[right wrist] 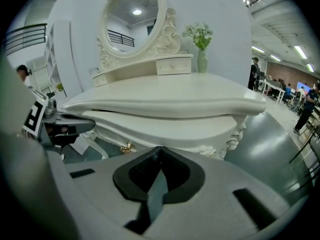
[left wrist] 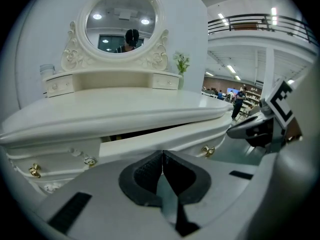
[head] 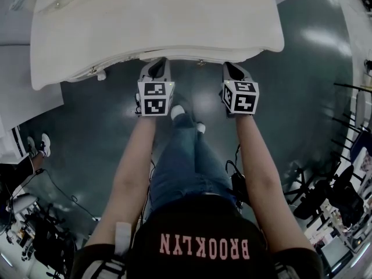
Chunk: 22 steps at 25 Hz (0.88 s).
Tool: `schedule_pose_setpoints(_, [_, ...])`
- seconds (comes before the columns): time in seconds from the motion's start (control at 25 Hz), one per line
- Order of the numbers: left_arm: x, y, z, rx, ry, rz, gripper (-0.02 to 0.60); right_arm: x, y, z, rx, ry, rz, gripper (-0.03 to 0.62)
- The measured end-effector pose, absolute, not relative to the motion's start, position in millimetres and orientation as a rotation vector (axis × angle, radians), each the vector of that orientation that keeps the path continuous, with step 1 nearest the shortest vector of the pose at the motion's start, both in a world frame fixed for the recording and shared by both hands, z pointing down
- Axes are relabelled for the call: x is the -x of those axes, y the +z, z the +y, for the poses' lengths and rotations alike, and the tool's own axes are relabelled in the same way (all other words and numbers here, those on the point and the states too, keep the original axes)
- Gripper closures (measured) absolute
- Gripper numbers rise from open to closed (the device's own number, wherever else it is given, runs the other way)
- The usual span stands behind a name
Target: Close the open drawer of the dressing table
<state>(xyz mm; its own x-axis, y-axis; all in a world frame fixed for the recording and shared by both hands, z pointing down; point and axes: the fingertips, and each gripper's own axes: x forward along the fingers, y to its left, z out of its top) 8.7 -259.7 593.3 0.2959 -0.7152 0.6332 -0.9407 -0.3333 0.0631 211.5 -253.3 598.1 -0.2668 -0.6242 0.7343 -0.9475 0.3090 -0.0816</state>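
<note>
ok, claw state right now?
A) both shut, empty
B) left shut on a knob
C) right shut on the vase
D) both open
A: the left claw and the right claw are each closed tip to tip with nothing between, their tips up at the drawer front.

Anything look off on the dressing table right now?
The centre drawer is not flush: it juts out under the tabletop, with a dark gap above its front. The left gripper and right gripper, both shut, have their tips at its front. Nothing looks spilled or damaged.
</note>
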Motion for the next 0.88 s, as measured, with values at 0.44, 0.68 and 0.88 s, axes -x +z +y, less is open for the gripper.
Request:
schedule_pose_setpoints(0.44, [-4.6,593.6,-280.2,-2.146,0.701,-1.494,0.575,-207.7,598.5,-274.0,-1.399,0.692,-1.994,0.597])
schedule_pose_setpoints(0.68, [-4.1,590.6,-286.9,-2.148,0.699,-1.501,0.577,-207.3,595.7,-280.7,-1.403,0.681,-2.001,0.597])
schedule_pose_setpoints(0.88, [-5.3,591.5,-297.2,-2.146,0.693,-1.516,0.575,-208.5,596.8,-291.3,-1.399,0.67,-2.016,0.597])
